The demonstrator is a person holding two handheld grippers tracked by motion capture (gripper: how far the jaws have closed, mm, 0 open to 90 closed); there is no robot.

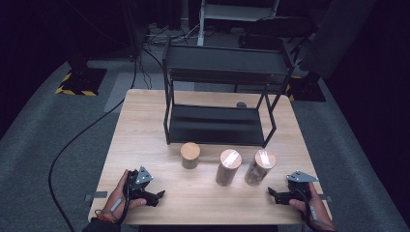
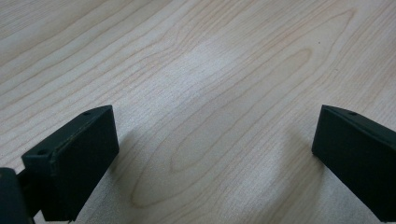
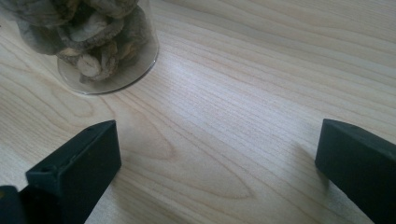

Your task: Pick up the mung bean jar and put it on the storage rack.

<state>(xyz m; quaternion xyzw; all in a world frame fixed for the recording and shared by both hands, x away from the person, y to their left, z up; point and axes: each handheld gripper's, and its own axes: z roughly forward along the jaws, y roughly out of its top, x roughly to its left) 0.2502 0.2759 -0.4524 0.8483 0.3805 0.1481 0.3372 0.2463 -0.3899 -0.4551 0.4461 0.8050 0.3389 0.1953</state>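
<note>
Table: light wooden table (image 1: pixel 145 145), grain running across it, filling the middle of the high view.
Shelf rack: black two-tier metal rack (image 1: pixel 225 96) standing on the far half of the table, upper centre of the high view; both tiers bare.
Short jar: small jar with a wooden lid (image 1: pixel 190 154), upright, just in front of the rack's lower tier, centre of the high view.
Middle jar: taller jar with a pale lid (image 1: pixel 228 166), upright, right of the short jar and apart from it.
Right jar: clear jar of brownish dried pieces (image 1: pixel 259 166), upright, just beside the middle jar; its base also appears in the upper left of the right gripper view (image 3: pixel 100 44).
Left gripper: left gripper (image 1: pixel 157 195) in the lower left of the high view, held low over the near edge of the table, pointing toward the centre; jaws spread wide, nothing between them; in the left gripper view (image 2: pixel 215 154) bare wood lies between the two black jaws.
Right gripper: right gripper (image 1: pixel 271 193) in the lower right of the high view, near the right jar but not touching it; jaws spread wide and released, bare wood between them in the right gripper view (image 3: pixel 217 163).
Hands: a hand wraps each gripper's body at the bottom edge of the high view.
Floor: grey carpet (image 1: pixel 38 159) around the table, with a black cable (image 1: pixel 72 140) trailing at left.
</note>
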